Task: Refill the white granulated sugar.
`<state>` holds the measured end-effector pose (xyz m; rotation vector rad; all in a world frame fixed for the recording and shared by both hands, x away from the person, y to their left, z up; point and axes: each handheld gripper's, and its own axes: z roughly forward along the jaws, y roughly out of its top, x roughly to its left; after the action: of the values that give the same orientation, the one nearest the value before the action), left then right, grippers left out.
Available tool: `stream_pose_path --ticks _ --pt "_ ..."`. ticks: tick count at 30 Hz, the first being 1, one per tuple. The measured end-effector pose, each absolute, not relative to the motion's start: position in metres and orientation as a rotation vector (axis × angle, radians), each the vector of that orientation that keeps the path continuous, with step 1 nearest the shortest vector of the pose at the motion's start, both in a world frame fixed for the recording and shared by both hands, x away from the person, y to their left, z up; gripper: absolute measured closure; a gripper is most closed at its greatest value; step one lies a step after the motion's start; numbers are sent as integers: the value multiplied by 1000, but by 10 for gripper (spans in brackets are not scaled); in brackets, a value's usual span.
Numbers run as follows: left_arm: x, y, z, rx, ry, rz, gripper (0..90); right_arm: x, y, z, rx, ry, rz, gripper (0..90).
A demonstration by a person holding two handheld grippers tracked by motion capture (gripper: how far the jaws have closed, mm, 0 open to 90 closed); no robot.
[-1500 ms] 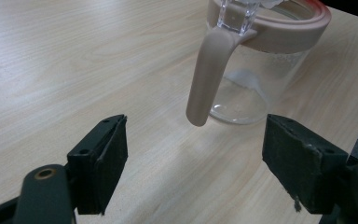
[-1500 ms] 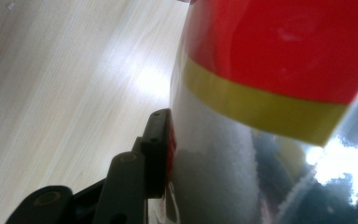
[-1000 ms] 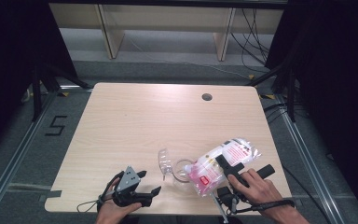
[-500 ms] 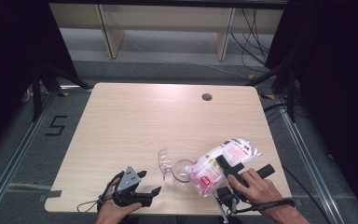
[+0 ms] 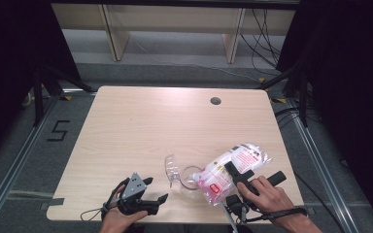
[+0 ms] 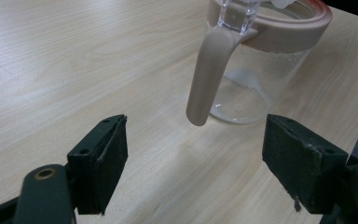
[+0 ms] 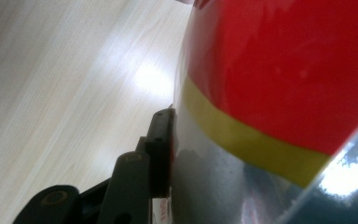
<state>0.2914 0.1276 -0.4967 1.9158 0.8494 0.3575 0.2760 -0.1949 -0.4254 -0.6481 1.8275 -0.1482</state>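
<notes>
Right gripper: jaws clamped on the bag, which tilts over the jug at the worktop's near edge. Left gripper: jaws wide, nothing between them, low over the worktop just left of the jug, facing its handle.

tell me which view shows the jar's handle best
The left gripper view: the beige handle hangs down the side of the clear jar, close up and unblocked. In the high view the jar is small, seen from above, its handle hard to make out. The right gripper view shows the bag pressed close instead.
</notes>
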Motion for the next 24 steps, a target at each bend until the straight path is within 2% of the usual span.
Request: stream_pose_path --ticks 24 --pt "292 128 -496 1911 843 366 224 279 -190 -418 -710 1775 -198 655"
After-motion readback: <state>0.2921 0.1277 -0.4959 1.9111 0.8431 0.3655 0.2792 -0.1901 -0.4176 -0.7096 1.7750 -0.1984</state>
